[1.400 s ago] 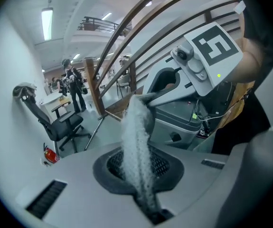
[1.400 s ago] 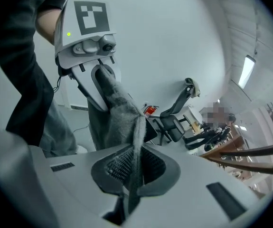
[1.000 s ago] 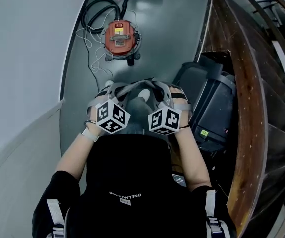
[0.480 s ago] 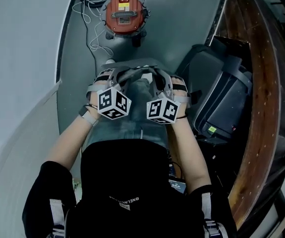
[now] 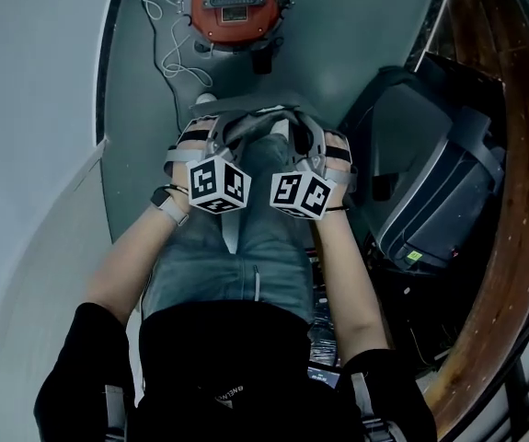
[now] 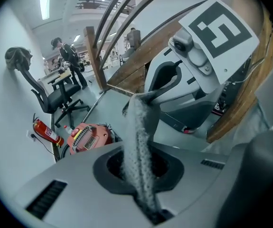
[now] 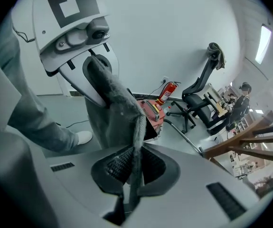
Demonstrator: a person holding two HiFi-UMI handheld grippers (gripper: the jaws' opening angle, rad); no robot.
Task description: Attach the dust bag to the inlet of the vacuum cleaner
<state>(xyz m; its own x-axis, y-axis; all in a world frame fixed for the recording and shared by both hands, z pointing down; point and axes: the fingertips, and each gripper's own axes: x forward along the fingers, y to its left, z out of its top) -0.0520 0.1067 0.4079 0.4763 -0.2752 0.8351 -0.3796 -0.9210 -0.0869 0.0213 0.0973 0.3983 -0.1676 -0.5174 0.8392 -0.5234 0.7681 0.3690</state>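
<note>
Left gripper (image 6: 148,205): clamped shut on one edge of the dust bag (image 6: 138,141), with the grey fuzzy fabric squeezed right between the jaws.
Right gripper (image 7: 127,201): same deal, jaws pinched tight on the bag's other edge.
Dust bag: held up between the two grippers, just past the person's knees and off the floor.
Vacuum cleaner (image 5: 235,5): the round red one, sitting on the grey floor ahead of the grippers, well apart from the bag.
Cord (image 5: 167,53): white, lying in loose loops on the floor left of the vacuum.
Background: a red fire extinguisher (image 6: 46,129) by the wall, with a black office chair (image 6: 55,96) near it.
</note>
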